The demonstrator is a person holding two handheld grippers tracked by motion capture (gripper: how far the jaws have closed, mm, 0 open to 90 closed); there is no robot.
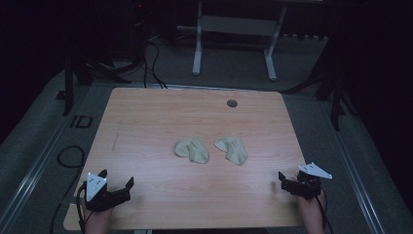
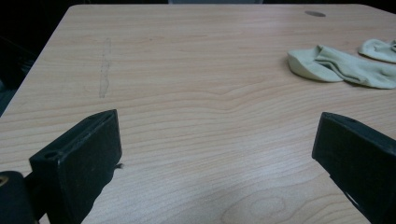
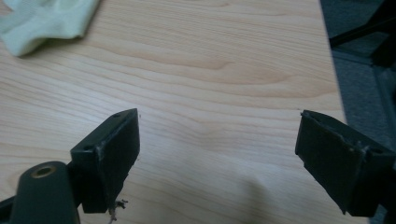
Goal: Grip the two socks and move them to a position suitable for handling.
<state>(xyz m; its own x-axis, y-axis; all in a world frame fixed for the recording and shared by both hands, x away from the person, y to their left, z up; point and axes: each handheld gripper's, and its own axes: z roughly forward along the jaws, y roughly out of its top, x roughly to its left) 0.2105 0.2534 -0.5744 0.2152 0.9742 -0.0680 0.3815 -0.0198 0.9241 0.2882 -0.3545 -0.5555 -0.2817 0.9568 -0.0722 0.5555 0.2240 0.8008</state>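
Note:
Two pale green socks lie near the middle of the wooden table (image 1: pixel 146 122): the left sock (image 1: pixel 192 149) (image 2: pixel 336 65) and the right sock (image 1: pixel 232 149) (image 2: pixel 379 49) (image 3: pixel 44 21). My left gripper (image 1: pixel 117 179) (image 2: pixel 215 154) rests at the table's front left corner, its jaws wide apart with bare wood between them. My right gripper (image 1: pixel 287 176) (image 3: pixel 217 154) sits at the front right corner, open as well, nothing between its jaws. Both grippers are well short of the socks.
A small round grommet (image 1: pixel 232 103) (image 2: pixel 314 13) sits near the table's far edge. A faint pencil-like mark (image 2: pixel 104 67) runs along the left part. White desk legs (image 1: pixel 197 44) and cables (image 1: pixel 151 63) stand on the dark floor beyond.

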